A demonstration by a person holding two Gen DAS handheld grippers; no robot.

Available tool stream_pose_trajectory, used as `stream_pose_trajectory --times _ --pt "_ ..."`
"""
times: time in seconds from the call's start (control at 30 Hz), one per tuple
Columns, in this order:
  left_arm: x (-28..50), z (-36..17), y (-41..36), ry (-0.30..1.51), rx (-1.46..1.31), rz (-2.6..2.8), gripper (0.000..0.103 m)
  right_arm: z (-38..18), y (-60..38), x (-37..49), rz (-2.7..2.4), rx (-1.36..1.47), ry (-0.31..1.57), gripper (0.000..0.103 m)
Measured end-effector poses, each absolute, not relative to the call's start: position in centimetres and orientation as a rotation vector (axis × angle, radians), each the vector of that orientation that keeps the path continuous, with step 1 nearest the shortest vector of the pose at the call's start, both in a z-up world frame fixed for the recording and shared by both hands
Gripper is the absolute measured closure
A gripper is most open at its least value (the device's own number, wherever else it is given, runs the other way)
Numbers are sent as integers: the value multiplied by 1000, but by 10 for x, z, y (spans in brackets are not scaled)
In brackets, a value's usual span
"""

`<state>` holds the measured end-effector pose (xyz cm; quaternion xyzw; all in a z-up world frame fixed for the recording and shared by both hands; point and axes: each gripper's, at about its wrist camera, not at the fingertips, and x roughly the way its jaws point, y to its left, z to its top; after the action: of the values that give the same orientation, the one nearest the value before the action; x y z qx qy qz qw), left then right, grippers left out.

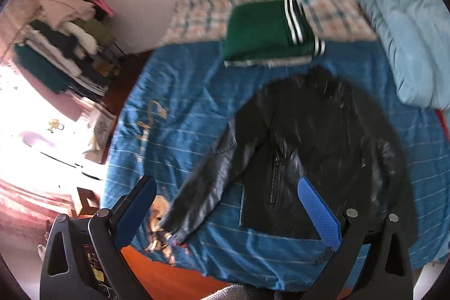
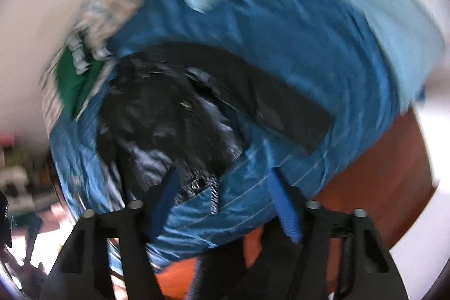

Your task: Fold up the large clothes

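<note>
A black leather jacket (image 1: pixel 309 142) lies spread face up on a blue bedspread (image 1: pixel 180 114), one sleeve (image 1: pixel 202 187) reaching toward the bed's near edge. It also shows in the blurred right wrist view (image 2: pixel 174 114), with its other sleeve (image 2: pixel 281 108) stretched right. My left gripper (image 1: pixel 225 204) is open and empty, above the jacket's lower hem. My right gripper (image 2: pixel 222 196) is open and empty, above the jacket's hem corner and zipper end (image 2: pixel 213 198).
A folded green garment with white stripes (image 1: pixel 267 33) lies on a checked sheet (image 1: pixel 197 18) at the far side of the bed. A light blue duvet (image 1: pixel 407 27) is piled at the right. A rack of clothes (image 1: pixel 62 47) stands left. Orange-brown floor (image 2: pixel 393 173) borders the bed.
</note>
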<state>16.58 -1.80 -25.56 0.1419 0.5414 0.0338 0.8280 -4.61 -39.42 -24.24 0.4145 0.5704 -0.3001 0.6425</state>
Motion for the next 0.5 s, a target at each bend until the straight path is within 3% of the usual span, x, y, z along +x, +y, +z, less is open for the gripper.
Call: stream_pose_trajectory --times 0.23,0.4,0.5 --pt "218 -398 -25 1295 382 64 0 -420 -435 -119 -895 1483 1111 37" --pt "233 -473 -37 1413 392 68 0 -536 -446 -178 -1014 1901 749 35" --pt "237 -498 -51 1434 431 61 0 -575 -460 -189 -1045 1968 579 34"
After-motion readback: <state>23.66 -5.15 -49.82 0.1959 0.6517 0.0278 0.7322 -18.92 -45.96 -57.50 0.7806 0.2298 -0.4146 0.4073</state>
